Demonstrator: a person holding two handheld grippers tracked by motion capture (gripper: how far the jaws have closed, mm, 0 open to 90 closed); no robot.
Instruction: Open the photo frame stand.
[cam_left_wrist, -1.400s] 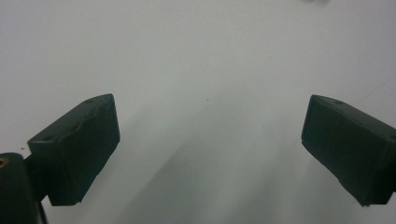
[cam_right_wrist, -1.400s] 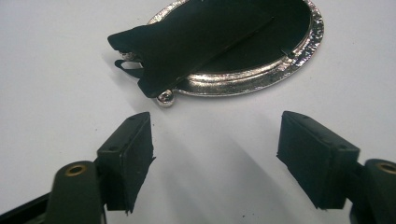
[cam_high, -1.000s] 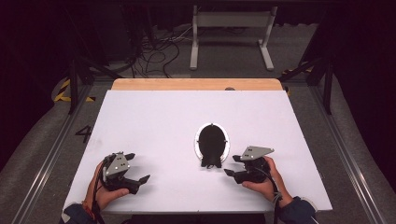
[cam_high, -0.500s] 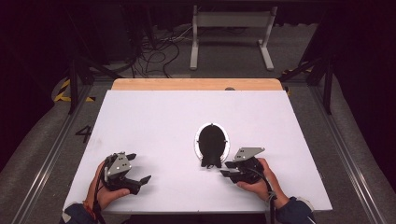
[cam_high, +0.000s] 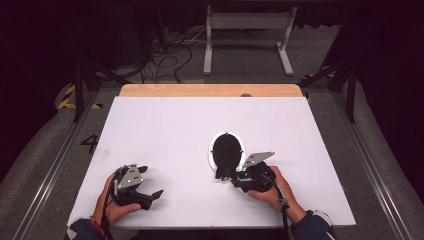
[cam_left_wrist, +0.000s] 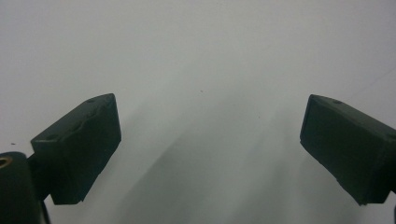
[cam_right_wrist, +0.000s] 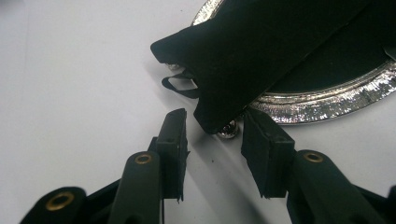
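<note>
Black cloth (cam_high: 226, 152): a dark fabric piece lying on the oval silver tray, near the middle of the tabletop and a little to the right; in the right gripper view (cam_right_wrist: 261, 51) its near corner hangs past the tray rim toward your jaws.
Silver tray (cam_high: 212, 150): an oval with a bright, ribbed rim (cam_right_wrist: 322, 105), flat on the tabletop, its centre covered by the cloth.
Small metal piece (cam_right_wrist: 229, 129): a shiny rounded part under the cloth's near corner; what it is cannot be told.
Black loop (cam_right_wrist: 180, 86): a thin strap or cord lying on the tabletop just left of the cloth's corner.
Right gripper (cam_high: 232, 178): you hold it at the near end of the tray; its jaws (cam_right_wrist: 212, 140) are spread a little, one on each side of the cloth's hanging corner, not pinching it.
Left gripper (cam_high: 152, 195): you hold it at the near left of the tabletop, well apart from the tray; its jaws (cam_left_wrist: 210, 149) are spread wide over bare white surface.
Tabletop (cam_high: 165, 130): a white sheet with a wooden strip along the far edge.
</note>
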